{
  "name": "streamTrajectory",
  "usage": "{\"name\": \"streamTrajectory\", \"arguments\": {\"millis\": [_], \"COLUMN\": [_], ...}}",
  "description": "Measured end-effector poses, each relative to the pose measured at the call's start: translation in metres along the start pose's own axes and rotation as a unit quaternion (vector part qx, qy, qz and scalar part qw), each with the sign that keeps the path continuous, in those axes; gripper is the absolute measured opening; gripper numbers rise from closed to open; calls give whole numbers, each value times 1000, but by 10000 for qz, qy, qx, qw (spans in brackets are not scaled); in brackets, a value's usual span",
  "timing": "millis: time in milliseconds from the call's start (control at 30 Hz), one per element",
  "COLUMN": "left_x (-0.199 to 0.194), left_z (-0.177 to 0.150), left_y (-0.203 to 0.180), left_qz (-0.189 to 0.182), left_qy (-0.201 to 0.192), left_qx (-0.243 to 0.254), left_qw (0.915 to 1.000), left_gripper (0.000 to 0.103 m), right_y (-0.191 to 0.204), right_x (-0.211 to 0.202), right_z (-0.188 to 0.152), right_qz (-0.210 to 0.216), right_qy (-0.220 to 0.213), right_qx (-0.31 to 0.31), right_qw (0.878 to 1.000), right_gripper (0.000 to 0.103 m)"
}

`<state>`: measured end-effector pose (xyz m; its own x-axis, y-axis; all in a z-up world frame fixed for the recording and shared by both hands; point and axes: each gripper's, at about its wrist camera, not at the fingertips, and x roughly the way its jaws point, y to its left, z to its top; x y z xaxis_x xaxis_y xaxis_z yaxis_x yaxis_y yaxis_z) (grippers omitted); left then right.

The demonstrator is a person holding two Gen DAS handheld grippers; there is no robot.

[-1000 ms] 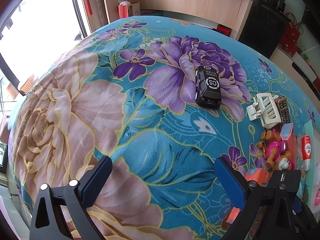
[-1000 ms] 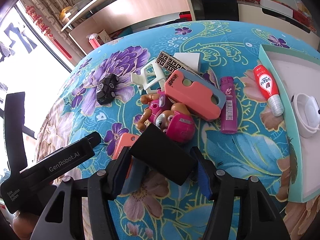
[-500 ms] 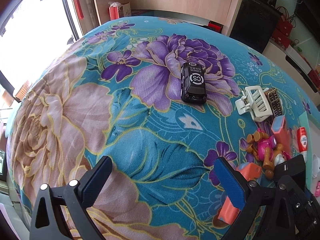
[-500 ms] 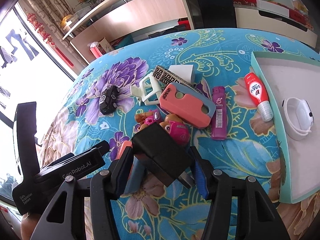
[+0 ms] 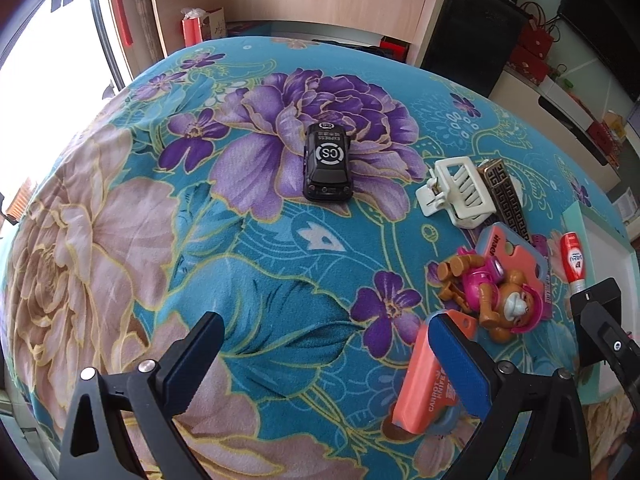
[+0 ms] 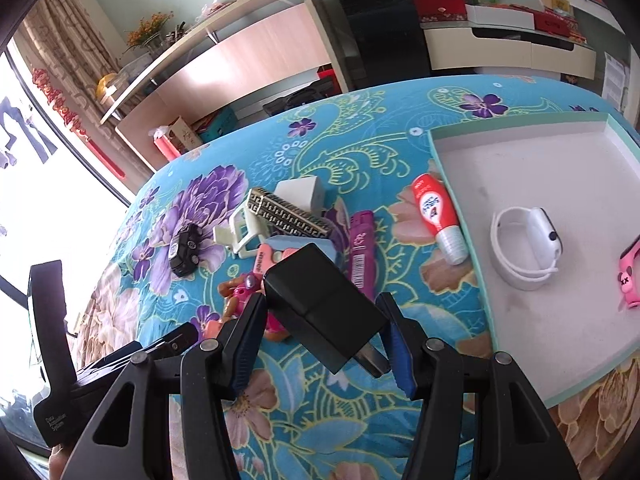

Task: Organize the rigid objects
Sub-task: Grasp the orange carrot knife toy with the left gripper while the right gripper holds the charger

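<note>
Left wrist view: the left gripper (image 5: 324, 356) hangs over the flowered blanket (image 5: 120, 240) with its jaws wide and nothing between them. Ahead on a purple flower sits a black toy car (image 5: 329, 168). To the right lie a white hair clip (image 5: 456, 194) touching a patterned bar (image 5: 506, 196), a pink dog figure (image 5: 494, 292) resting against a salmon card (image 5: 516, 256), and a red-capped tube (image 5: 573, 258) just beside the tray's rim (image 5: 576, 224). An orange toy knife (image 5: 426, 390) lies partly behind the right-hand finger.

Right wrist view: the right gripper (image 6: 322, 340) holds a black charger plug (image 6: 320, 304) between its blue pads, tilted, with the metal prongs pointing down toward the right pad; the jaws stand at a middling width, closed on the plug. It is lifted above the blanket, in front of the dog figure (image 6: 244, 294). Beyond lie the toy car (image 6: 184, 250), the hair clip (image 6: 240, 236), the patterned bar (image 6: 288, 214), a white cube (image 6: 300, 192) and a purple lighter (image 6: 362, 252). The tube (image 6: 438, 216) lies against the tray's left wall (image 6: 460, 200). In the tray sit a white watch (image 6: 528, 246) and, at the right edge, a pink item (image 6: 630, 276). The left gripper's body (image 6: 100, 368) shows at lower left
</note>
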<state>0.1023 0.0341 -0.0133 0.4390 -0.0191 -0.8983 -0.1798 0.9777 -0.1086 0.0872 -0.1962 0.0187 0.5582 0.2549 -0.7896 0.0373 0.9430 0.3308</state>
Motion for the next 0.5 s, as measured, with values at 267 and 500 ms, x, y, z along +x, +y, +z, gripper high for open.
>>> {"name": "streamTrajectory", "arguments": {"millis": [267, 500], "left_x": [-1, 12], "left_z": [-3, -11], "left_y": [-27, -46], "left_qz": [-290, -51], "left_qy": [44, 231], "left_qx": [539, 954], "left_qw": [9981, 9952], "left_gripper": [103, 103], "right_y": [-30, -32], "right_x": [-6, -7], "right_z": [4, 4], "right_qz": [-348, -382], "right_qy": [-103, -98], "right_qx": [317, 334], "right_qw": [9988, 9987], "right_gripper": [58, 58]}}
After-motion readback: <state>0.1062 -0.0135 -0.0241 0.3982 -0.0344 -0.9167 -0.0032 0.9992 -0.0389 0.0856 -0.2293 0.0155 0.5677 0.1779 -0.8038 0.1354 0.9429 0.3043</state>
